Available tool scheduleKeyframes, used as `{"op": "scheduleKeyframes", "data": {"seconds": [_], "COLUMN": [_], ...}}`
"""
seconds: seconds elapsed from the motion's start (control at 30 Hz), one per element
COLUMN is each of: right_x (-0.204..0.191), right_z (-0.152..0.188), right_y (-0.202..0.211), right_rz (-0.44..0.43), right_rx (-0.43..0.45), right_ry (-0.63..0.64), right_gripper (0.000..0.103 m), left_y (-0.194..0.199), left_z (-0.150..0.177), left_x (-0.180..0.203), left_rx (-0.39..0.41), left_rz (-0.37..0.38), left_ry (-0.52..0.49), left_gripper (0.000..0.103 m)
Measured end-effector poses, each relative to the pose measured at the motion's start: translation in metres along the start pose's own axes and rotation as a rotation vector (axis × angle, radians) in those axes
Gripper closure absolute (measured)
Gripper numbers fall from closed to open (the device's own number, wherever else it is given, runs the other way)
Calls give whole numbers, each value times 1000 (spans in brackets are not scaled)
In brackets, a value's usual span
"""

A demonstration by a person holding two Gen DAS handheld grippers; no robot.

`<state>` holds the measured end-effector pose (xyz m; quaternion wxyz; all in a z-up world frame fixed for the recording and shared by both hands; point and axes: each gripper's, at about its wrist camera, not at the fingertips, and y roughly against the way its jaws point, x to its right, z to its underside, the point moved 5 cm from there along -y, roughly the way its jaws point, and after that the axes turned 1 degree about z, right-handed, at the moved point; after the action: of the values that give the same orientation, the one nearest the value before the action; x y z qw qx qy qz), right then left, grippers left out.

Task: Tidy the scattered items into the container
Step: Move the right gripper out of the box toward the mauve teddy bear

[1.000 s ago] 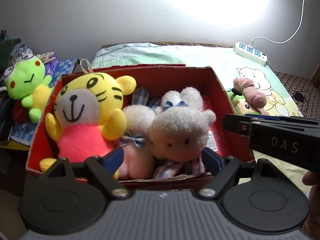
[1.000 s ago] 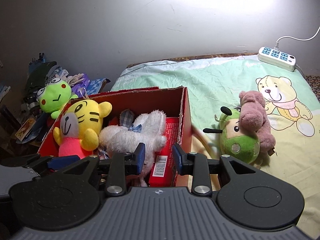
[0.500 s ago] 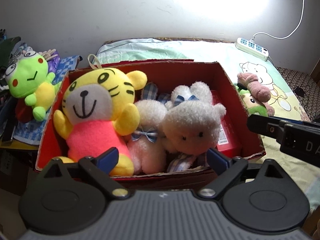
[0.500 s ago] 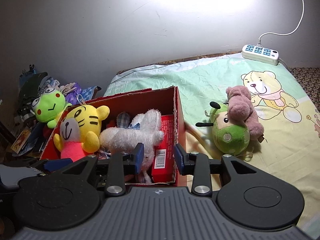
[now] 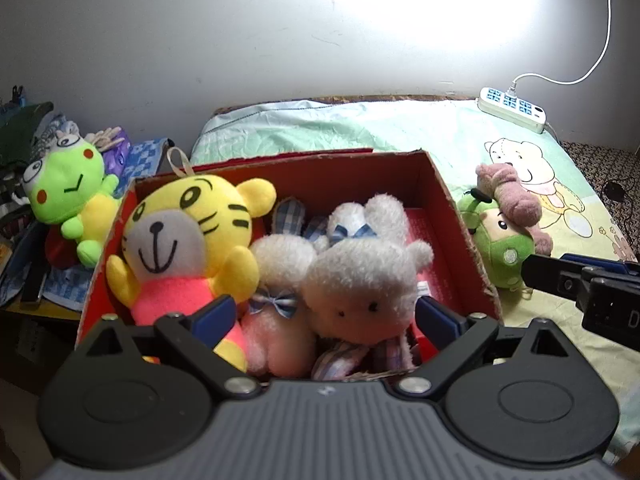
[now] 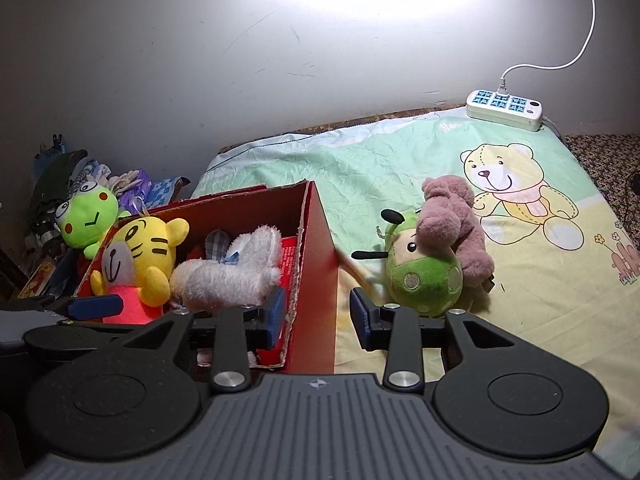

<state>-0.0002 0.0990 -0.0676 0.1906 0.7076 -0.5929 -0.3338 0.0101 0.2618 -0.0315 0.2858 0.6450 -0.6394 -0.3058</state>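
The red box (image 5: 456, 216) on the bed holds three plush toys: a tiger (image 5: 188, 240) and two white ones (image 5: 360, 280) whose lower halves the left gripper (image 5: 324, 316) hides. Two more, green (image 6: 424, 276) and mauve (image 6: 452, 220), lie piled just right of it. Left jaws hang wide over the white toys, gripping nothing; the right gripper (image 6: 318, 314), part open, straddles the box's right wall.

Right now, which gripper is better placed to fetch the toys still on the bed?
Probably the right gripper: open, empty, beside the green toy and pink toy. The left gripper hangs over the box.
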Motion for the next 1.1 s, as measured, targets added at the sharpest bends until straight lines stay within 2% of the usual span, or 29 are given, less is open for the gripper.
{"op": "scheduleKeyframes", "data": {"seconds": [0.23, 0.37, 0.57, 0.77, 0.93, 1.1], "right_x": [53, 87, 135, 176, 197, 200], "right_z": [-11, -14, -18, -24, -33, -44], "right_y": [-3, -8, -16, -28, -41, -64], "right_rz": [-24, -26, -30, -32, -74, -94], "right_rx": [-25, -49, -89, -120, -149, -171], "right_ry": [4, -3, -29, -68, -118, -59], "right_gripper": [65, 65, 65, 65, 65, 63], "left_y": [14, 20, 25, 2, -21, -47], "left_z": [-16, -23, -27, -25, -23, -30], "left_x": [38, 67, 127, 174, 196, 203], "left_rx": [65, 95, 149, 107, 83, 85], "left_rz": [-61, -55, 34, 154, 237, 262], "left_ry": [14, 18, -35, -56, -60, -46], "left_gripper": [7, 7, 7, 7, 7, 7]}}
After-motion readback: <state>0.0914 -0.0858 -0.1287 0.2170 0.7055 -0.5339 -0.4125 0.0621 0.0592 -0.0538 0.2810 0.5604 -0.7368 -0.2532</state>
